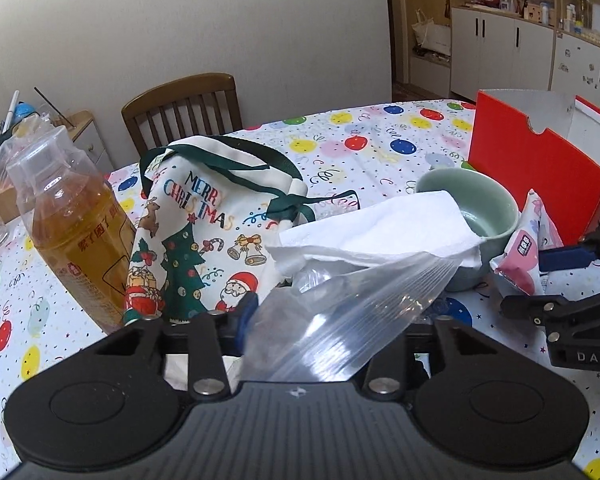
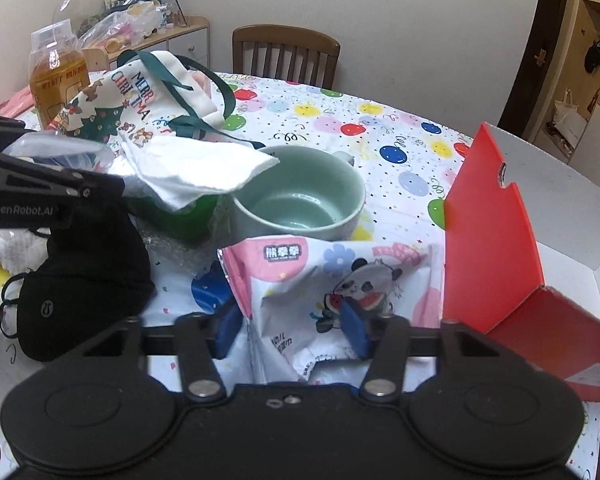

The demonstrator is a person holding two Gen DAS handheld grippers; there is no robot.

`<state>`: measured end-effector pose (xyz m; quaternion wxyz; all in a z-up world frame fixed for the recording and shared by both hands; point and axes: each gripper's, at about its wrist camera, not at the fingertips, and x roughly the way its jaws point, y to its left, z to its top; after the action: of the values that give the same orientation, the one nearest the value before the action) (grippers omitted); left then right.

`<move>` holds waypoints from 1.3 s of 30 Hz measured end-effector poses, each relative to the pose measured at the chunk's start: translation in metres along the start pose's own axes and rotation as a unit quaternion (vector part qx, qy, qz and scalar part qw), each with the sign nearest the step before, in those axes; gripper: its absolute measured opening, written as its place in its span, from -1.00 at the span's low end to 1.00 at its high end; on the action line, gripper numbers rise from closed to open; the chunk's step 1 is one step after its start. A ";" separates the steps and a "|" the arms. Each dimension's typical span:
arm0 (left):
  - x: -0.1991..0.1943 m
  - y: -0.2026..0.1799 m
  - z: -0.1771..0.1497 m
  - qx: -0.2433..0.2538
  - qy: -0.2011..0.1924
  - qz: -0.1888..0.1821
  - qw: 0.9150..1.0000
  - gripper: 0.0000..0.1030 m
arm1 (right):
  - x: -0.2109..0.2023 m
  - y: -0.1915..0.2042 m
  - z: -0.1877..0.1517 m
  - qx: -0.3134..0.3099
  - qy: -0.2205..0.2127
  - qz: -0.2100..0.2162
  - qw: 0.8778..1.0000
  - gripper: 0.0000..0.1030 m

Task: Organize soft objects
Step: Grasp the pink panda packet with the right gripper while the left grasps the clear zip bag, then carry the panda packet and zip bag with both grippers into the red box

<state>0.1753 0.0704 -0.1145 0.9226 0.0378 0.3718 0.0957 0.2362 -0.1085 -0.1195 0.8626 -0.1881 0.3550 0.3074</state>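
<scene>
A clear zip bag (image 1: 340, 312) stands up between the fingers of my left gripper (image 1: 320, 322). The left blue pad (image 1: 247, 312) lies against it and the bag hides the right pad. A folded white tissue (image 1: 380, 232) rests on the bag's top and on the rim of a green cup (image 1: 492, 216). My right gripper (image 2: 294, 328) is shut on a pink-and-white wipes pack with a panda (image 2: 332, 280), whose wrapper is crumpled between both blue pads (image 2: 356, 330). A black face mask (image 2: 88, 280) lies left of the pack, under my left gripper (image 2: 40, 188).
A Merry Christmas cloth tote (image 1: 204, 232) lies beside a tea bottle (image 1: 72, 216) at the left. An open red box (image 2: 496, 240) stands at the right, close to the wipes pack. A wooden chair (image 1: 184, 108) is behind the balloon-print tablecloth (image 1: 380, 136).
</scene>
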 end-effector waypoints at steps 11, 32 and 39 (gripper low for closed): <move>-0.014 0.000 -0.003 -0.013 0.000 -0.022 1.000 -0.57 | -0.020 -0.001 -0.007 0.001 -0.015 -0.015 1.000 -0.62; -0.095 0.000 -0.019 -0.045 -0.013 -0.047 0.998 -0.64 | -0.129 -0.013 -0.026 0.065 -0.074 0.004 0.995 -0.75; -0.132 -0.003 -0.013 -0.050 -0.037 -0.073 0.995 -0.64 | -0.175 -0.012 -0.020 0.063 -0.109 0.005 0.992 -0.76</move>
<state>0.0735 0.0405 -0.0342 0.9409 -0.0318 0.3342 0.0455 0.1364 -0.1976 -0.0046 0.9048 -0.0972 0.2785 0.3072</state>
